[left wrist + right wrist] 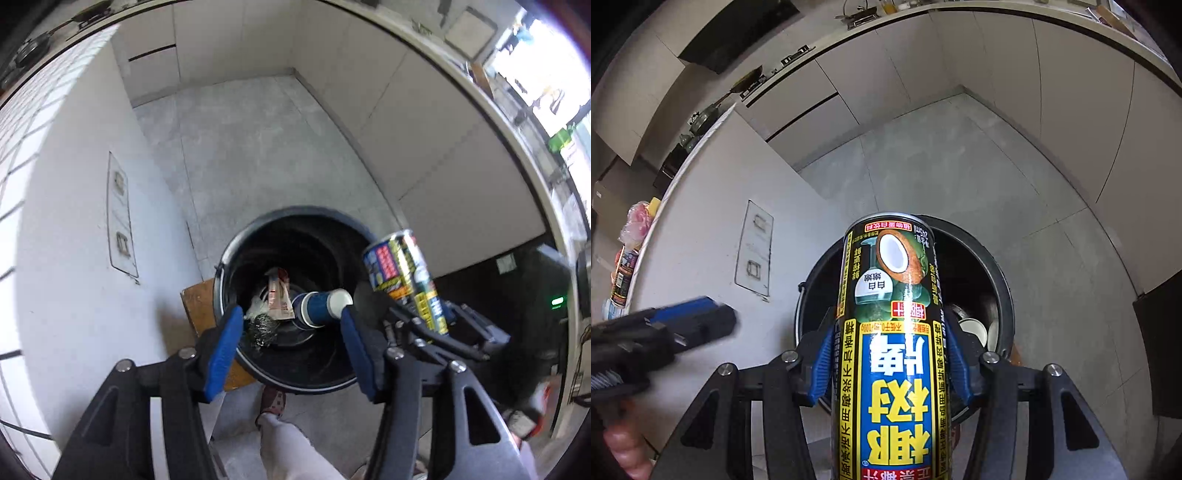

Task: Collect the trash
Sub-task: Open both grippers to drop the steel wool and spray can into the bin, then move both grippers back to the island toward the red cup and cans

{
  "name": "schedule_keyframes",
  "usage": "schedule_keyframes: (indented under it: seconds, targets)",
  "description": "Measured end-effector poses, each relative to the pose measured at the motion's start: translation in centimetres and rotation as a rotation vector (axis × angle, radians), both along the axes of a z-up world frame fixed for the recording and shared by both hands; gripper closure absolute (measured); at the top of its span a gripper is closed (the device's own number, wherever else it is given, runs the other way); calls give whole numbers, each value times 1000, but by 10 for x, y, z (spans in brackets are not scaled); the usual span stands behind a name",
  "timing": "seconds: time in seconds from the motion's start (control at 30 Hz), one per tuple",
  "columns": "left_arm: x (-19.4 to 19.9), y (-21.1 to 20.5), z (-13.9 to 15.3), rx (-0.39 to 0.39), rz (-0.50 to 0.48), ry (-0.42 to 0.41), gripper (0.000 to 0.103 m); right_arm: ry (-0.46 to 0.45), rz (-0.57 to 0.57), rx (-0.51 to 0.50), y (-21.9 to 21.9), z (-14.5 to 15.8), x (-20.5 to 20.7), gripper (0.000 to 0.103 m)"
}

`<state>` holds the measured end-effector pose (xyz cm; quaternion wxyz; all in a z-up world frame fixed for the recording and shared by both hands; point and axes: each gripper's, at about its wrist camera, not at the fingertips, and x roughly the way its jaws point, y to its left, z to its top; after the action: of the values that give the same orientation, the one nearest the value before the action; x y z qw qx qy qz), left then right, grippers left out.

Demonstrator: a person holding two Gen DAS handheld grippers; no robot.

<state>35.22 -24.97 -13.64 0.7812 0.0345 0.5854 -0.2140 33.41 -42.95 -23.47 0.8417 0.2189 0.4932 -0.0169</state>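
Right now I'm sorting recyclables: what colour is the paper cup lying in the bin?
The paper cup is dark blue with a white base and rim, clearest in the left wrist view.

I see a black can [890, 332] with yellow and blue print, a black bin [236, 258], blue fingers [225, 343].

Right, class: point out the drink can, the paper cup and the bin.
drink can [886, 369]: right wrist view, middle of its label
paper cup [320, 307]: left wrist view, its blue side
bin [236, 247]: left wrist view, its upper-left rim
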Motion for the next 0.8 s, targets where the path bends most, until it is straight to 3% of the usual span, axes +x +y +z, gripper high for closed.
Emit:
schedule_keyframes:
  seconds: [0.17, 0.23, 0.4, 0.63, 0.8]
  targets:
    - [-5, 11, 28, -22, 22, -77, 38, 28, 28, 7, 3, -15, 13, 47]
    - [-4, 13, 34, -13, 22, -99, 38, 50, 28, 9, 7, -21, 16, 39]
    - [-6, 20, 41, -27, 21, -100, 38, 13, 0, 15, 10, -10, 16, 33]
    - [-5, 38, 69, -77, 0, -142, 37, -47, -24, -32, 23, 33, 3, 33]
    - [-9, 73, 93, -114, -3, -172, 34, -100, -55, -68, 42, 75, -8, 24]
